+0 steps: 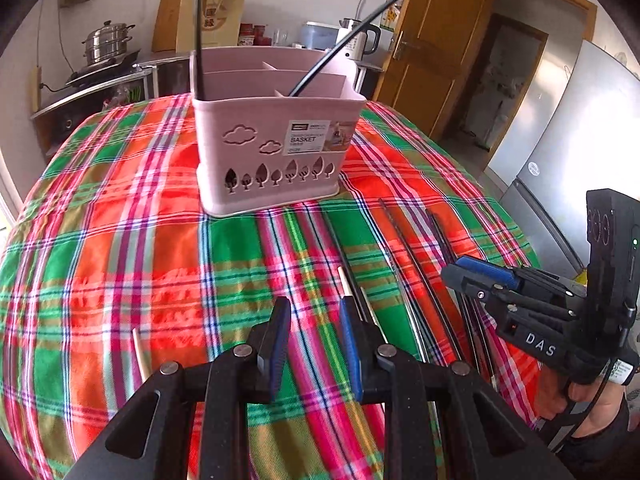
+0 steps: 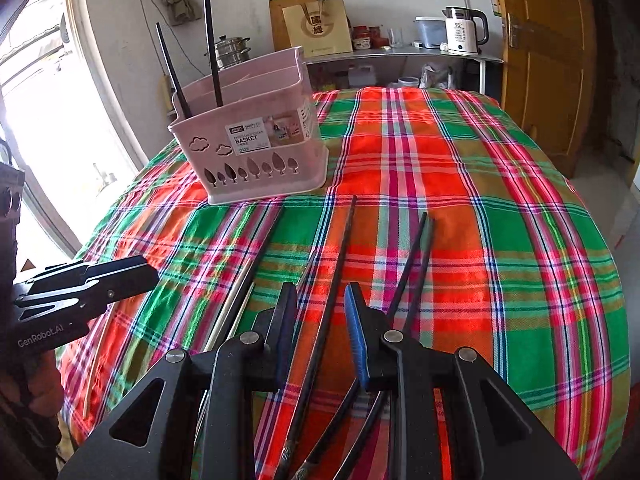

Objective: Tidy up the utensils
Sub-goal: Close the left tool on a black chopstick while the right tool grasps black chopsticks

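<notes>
A pink utensil basket [image 1: 272, 152] stands on the plaid tablecloth and holds two black chopsticks [image 1: 320, 60]; it also shows in the right wrist view [image 2: 256, 148] with the chopsticks [image 2: 212, 48] upright. Several black chopsticks [image 2: 340, 272] and light wooden ones [image 2: 234, 304] lie loose on the cloth in front of the basket. My left gripper [image 1: 316, 308] is open and empty, low over the cloth beside a wooden chopstick [image 1: 345, 282]. My right gripper [image 2: 322, 292] is open and empty, its fingers either side of a long black chopstick. It also shows in the left wrist view [image 1: 468, 270].
The round table under the plaid cloth [image 2: 480, 208] drops off at its edges. Behind it stand a counter with a white kettle [image 2: 464, 30], a steel pot [image 1: 108, 42] and a paper bag [image 2: 318, 28]. A wooden door [image 2: 544, 60] and a fridge [image 1: 576, 152] are to the right.
</notes>
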Available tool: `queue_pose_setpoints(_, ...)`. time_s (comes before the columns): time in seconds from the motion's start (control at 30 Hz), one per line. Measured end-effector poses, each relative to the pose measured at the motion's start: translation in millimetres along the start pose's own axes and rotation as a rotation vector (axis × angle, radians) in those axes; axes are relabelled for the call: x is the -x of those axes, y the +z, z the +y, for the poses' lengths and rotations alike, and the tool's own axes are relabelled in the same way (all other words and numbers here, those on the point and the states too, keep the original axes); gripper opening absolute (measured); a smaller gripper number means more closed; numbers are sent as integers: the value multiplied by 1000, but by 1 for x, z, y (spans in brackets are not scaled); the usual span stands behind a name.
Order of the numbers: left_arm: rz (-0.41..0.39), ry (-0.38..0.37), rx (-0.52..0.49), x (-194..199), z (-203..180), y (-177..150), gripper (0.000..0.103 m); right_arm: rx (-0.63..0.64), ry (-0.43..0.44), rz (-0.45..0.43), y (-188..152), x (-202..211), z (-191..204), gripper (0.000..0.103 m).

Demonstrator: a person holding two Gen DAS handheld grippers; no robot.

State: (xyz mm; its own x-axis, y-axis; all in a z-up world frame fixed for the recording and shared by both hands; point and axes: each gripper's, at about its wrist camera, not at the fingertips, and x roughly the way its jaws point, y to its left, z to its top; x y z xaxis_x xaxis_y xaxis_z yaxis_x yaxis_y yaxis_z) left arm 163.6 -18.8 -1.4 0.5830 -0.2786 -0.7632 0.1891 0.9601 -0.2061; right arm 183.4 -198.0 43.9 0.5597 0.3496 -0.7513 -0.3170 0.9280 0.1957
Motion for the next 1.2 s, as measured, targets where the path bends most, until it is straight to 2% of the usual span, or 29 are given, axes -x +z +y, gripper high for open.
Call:
queue_pose_setpoints(0.17, 59, -18, 4, -30, -5, 23, 25, -2, -7, 25, 13, -16, -6, 23)
queue_pose_setpoints(0.33, 77, -43, 13, -47, -8, 39, 25, -4, -16, 52, 21, -30, -9, 18)
queue_pose_setpoints(0.73, 125, -53, 14, -80, -11, 45, 24, -2, -14, 87, 26, -48, -11, 12)
queue_pose_setpoints(0.77, 130, -51, 11, -82, -13, 46, 24, -2, -15, 90, 26, -49, -12, 11)
queue_pose_setpoints(0.83, 148, -34, 7, -89, -14, 45, 13, -5, -16, 93, 27, -50, -13, 10)
queue_pose_setpoints(0.9, 143, -17, 4, -93, -16, 47, 9, -9, -13, 96, 27, -51, -13, 9)
queue_pose_setpoints(1.2, 142, -4, 4, -101, -18, 51, 7, -14, -27, 126, 35, -62, -13, 9)
